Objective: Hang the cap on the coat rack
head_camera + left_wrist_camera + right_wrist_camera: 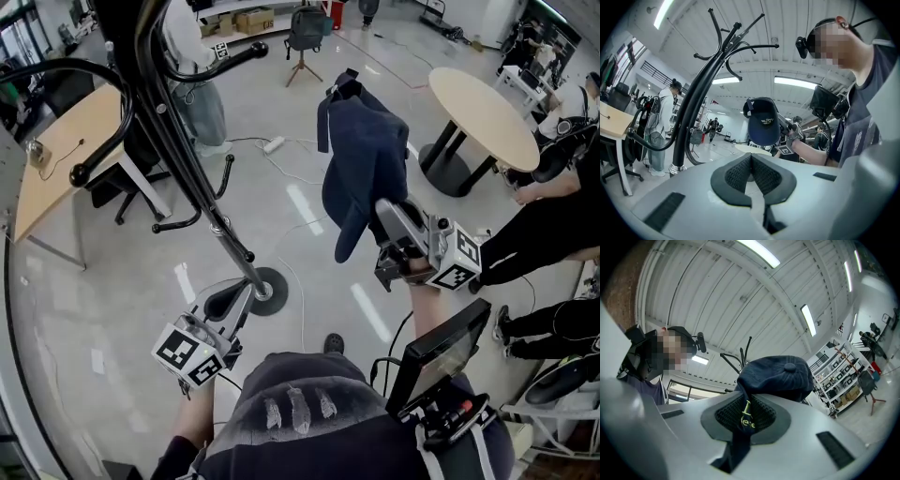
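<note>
A navy cap [361, 159] hangs in the air to the right of the black coat rack [202, 187]. My right gripper [382, 210] is shut on its back strap, and the strap [743, 420] runs between the pads in the right gripper view, with the crown [780, 376] above them. The rack's hooks [740, 357] show beyond the cap. My left gripper [236, 304] sits low beside the rack's pole, close to its round base [267, 289]. Its pads [740, 173] meet with nothing between them. In the left gripper view the cap [763, 123] is to the right of the rack [696, 103].
A round table [483, 103] stands at the back right and a wooden desk [66, 150] at the left. A person [553, 216] sits at the right edge. Another person in white [663, 126] stands behind the rack. A white cable [281, 169] lies on the floor.
</note>
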`<state>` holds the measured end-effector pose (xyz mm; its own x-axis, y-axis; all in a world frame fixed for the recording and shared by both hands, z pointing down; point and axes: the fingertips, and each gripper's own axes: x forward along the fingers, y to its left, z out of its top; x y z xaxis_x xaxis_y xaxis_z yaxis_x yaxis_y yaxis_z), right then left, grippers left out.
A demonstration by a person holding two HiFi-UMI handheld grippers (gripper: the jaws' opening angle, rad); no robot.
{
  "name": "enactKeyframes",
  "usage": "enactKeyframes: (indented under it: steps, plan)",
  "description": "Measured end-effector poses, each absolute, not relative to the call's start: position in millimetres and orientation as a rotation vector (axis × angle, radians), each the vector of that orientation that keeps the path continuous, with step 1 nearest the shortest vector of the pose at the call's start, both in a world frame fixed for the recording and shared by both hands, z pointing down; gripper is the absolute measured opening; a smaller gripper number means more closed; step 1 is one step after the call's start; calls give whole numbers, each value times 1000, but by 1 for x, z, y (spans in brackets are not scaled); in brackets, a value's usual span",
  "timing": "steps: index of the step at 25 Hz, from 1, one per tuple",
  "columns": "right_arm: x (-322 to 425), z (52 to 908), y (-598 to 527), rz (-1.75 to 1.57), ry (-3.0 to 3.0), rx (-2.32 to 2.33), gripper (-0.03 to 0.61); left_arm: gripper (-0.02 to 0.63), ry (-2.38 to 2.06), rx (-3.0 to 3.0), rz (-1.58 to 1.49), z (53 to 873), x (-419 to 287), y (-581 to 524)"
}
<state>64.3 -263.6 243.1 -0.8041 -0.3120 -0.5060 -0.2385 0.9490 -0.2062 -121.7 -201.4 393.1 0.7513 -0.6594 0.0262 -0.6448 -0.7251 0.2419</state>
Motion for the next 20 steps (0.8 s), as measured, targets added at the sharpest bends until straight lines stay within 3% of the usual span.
enactKeyframes:
  steps: [20]
  plan:
    - [44, 213, -285, -120, 2560, -249, 29, 6, -1191, 2639, -133, 395, -144, -195]
